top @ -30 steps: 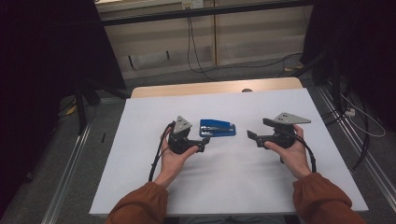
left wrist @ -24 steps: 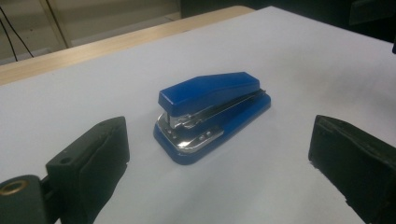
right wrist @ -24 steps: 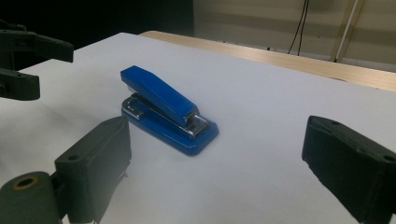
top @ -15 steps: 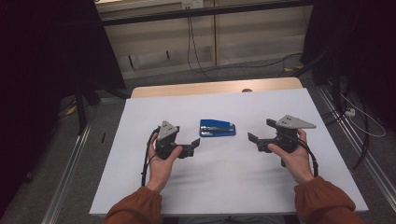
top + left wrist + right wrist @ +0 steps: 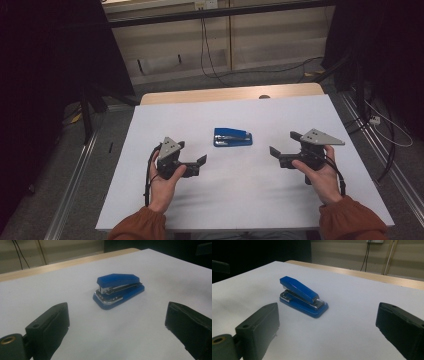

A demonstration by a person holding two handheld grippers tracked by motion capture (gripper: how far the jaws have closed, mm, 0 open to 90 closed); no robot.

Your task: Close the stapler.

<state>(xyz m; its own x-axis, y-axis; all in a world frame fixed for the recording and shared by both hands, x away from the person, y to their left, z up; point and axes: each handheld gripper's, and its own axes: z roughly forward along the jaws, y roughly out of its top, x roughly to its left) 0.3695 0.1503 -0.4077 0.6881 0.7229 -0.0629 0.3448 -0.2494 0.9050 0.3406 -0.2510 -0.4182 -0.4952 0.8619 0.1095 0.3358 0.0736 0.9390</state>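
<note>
Left gripper (image 5: 201, 160) and right gripper (image 5: 274, 151) are held wide open, nothing gripped or touched. Stapler (image 5: 232, 137) is seen flat on the white table (image 5: 240, 200), between and beyond them, unobstructed.

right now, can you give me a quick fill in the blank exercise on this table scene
1. The stapler on the table is ____ in colour.
2. It lies ____ the left gripper and the right gripper.
3. Both grippers have their jaws ____.
4. The stapler rests on a ____ table surface.

Missing words: blue; between; open; white
</note>
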